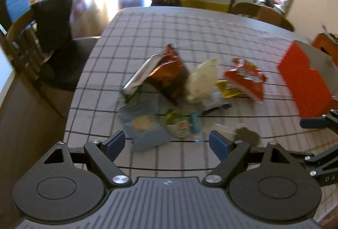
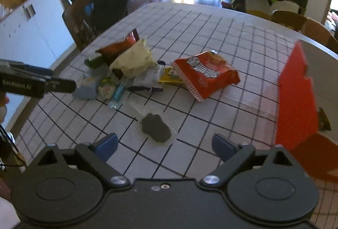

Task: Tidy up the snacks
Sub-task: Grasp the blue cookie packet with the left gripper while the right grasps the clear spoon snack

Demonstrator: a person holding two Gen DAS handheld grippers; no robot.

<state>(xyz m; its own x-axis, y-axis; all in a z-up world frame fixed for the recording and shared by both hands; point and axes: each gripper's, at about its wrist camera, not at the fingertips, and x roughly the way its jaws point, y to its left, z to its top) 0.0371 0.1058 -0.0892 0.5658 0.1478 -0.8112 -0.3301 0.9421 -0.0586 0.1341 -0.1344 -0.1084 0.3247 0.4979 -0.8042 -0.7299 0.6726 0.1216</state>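
Observation:
A pile of snack packs lies mid-table: a red chip bag (image 2: 206,74) (image 1: 246,79), a cream bag (image 2: 134,59) (image 1: 201,79), a dark orange bag (image 1: 169,70), a blue packet (image 1: 142,125) (image 2: 87,85) and a dark cookie in clear wrap (image 2: 156,128) (image 1: 247,136). An orange box (image 2: 296,100) (image 1: 304,81) stands at the right. My left gripper (image 1: 166,142) is open and empty just before the blue packet. My right gripper (image 2: 162,144) is open and empty just before the cookie.
The checked tablecloth (image 2: 211,26) covers the table. Chairs stand at the left (image 1: 52,38) and far side (image 2: 289,17). The left gripper's body shows at the left edge of the right wrist view (image 2: 31,81).

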